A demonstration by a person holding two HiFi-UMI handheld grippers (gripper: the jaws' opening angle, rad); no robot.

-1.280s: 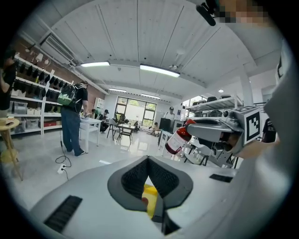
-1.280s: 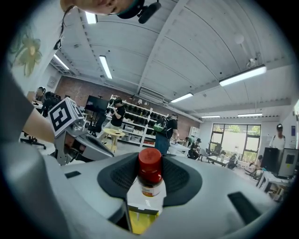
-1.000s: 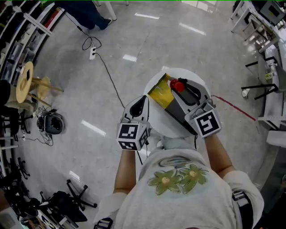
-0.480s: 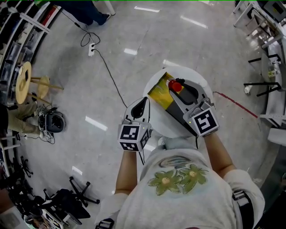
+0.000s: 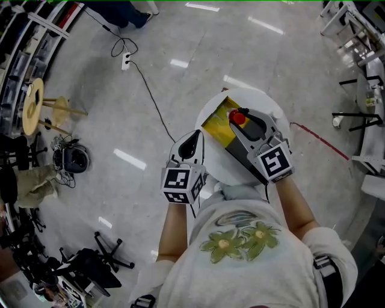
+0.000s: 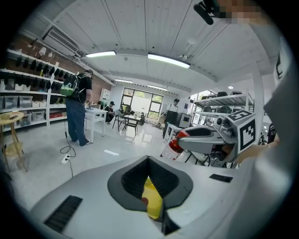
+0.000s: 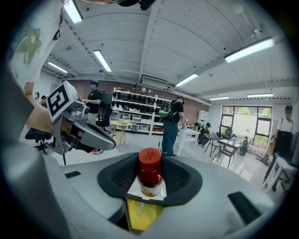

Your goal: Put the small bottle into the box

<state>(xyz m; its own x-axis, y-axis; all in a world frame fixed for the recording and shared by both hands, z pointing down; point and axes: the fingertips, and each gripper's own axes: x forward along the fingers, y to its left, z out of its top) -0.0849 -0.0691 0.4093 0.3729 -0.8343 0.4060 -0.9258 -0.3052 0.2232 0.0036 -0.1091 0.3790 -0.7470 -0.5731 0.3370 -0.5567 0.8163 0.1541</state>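
A yellow box (image 5: 218, 124) lies on a small round white table (image 5: 267, 106). The small bottle (image 5: 239, 117), red-capped, sits at the box's far open end with my right gripper (image 5: 243, 122) shut on it. In the right gripper view the small bottle (image 7: 150, 177) stands upright between the pads, just above the box's white flap and the yellow box (image 7: 141, 214). My left gripper (image 5: 194, 138) is at the box's left edge. In the left gripper view, a strip of the yellow box (image 6: 152, 201) is pinched between the left gripper (image 6: 150, 184) pads. The bottle (image 6: 175, 144) also shows to the right there.
The table is small, and its edge falls away to grey floor on every side. A power strip with a black cable (image 5: 126, 61) lies on the floor to the far left. A wooden stool (image 5: 41, 109) and a chair base (image 5: 103, 260) stand further left. A person (image 5: 118, 13) stands far off.
Only the head camera has drifted a little. Both grippers, the bottle and the box keep their places relative to each other.
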